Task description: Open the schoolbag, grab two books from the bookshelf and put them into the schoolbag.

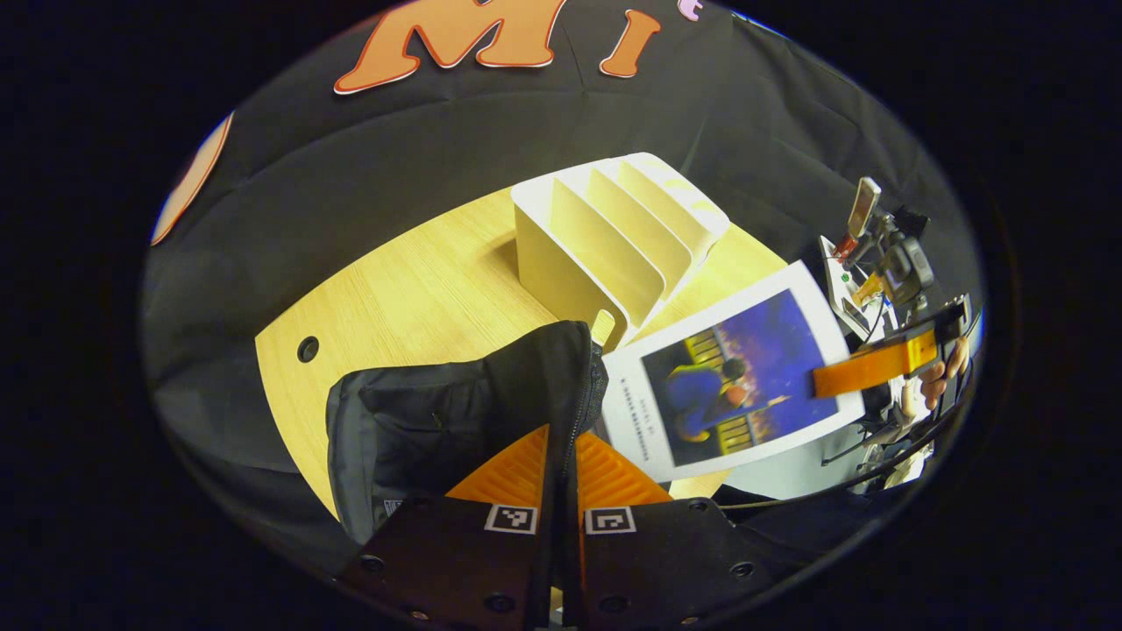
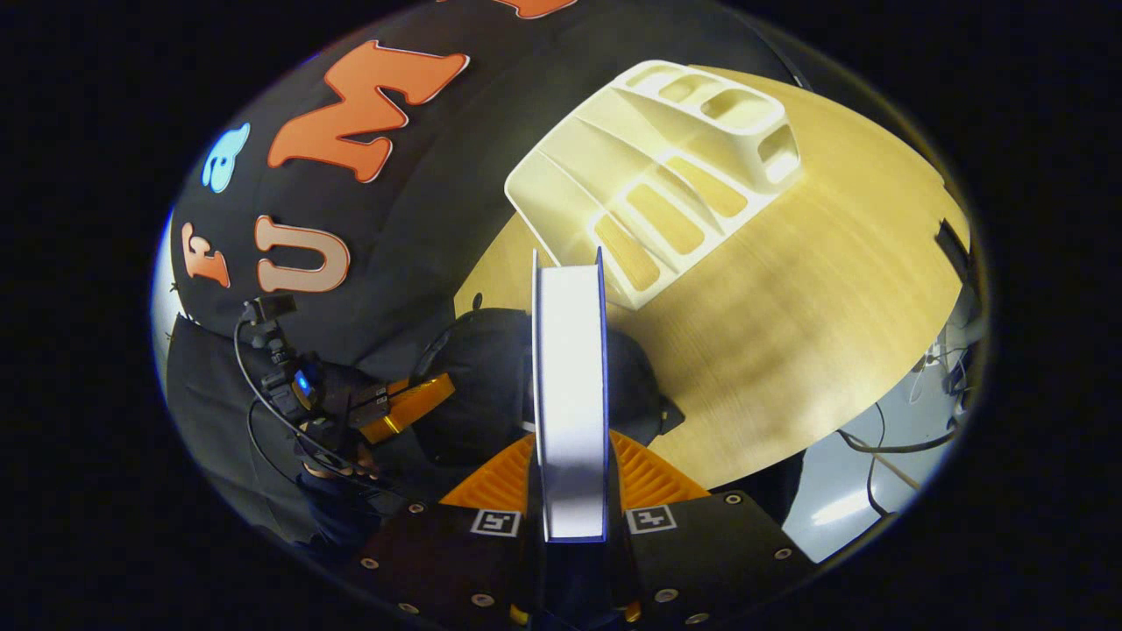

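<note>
Left claw: your left claw (image 1: pixel 561 473) points forward and down over the near worktop edge, its two fingers pinched almost together on the zipper edge of the schoolbag (image 1: pixel 438 421), holding that flap up.
Right claw: your right claw (image 2: pixel 570 478) aims along the worktop toward the bookshelf, its fingers closed on the lower end of a book (image 2: pixel 570 394) that stands edge-on between them, spine away and white page block toward the camera.
Schoolbag: black woven fabric, soft and slumped, with a toothed zipper running along the lifted edge; it sits on the near part of the worktop (image 1: pixel 412 298), just in front of the bookshelf.
Book: in the left gripper view it hangs just beside the schoolbag's right side, a glossy cover with a white border around a blue and purple picture.
Worktop: pale wood grain, rounded corner, with a small round hole.
Bookshelf: cream moulded plastic with slanted dividers (image 1: pixel 614 237), standing behind the schoolbag.
</note>
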`<state>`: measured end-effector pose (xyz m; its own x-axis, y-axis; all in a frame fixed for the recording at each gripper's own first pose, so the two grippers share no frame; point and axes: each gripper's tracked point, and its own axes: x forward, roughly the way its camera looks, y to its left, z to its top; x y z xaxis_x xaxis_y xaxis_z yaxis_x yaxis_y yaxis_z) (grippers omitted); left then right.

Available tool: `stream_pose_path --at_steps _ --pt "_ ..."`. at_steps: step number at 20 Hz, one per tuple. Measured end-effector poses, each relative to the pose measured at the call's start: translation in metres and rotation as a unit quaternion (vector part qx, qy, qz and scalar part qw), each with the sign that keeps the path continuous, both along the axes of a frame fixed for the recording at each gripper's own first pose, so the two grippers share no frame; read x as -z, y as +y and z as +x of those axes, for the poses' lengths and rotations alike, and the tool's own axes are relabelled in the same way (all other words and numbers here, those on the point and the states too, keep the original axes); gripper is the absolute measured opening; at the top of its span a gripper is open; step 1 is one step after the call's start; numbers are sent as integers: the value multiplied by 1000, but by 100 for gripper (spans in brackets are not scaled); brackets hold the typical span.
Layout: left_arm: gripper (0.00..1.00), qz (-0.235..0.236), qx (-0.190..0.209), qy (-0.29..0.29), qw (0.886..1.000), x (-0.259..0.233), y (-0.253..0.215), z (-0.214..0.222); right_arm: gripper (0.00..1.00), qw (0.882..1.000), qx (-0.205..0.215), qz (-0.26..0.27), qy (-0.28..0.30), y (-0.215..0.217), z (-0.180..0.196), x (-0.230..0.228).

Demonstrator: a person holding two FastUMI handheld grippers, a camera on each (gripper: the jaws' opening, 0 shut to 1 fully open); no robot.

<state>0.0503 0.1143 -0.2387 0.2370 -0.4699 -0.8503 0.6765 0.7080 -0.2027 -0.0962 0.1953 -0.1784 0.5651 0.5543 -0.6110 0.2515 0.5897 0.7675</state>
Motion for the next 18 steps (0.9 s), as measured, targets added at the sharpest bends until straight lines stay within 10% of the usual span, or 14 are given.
stream_pose_path --at_steps 18 --pt "6 -42 23 3 999 -9 -17 -7 29 987 -20 157 -31 128 74 65"
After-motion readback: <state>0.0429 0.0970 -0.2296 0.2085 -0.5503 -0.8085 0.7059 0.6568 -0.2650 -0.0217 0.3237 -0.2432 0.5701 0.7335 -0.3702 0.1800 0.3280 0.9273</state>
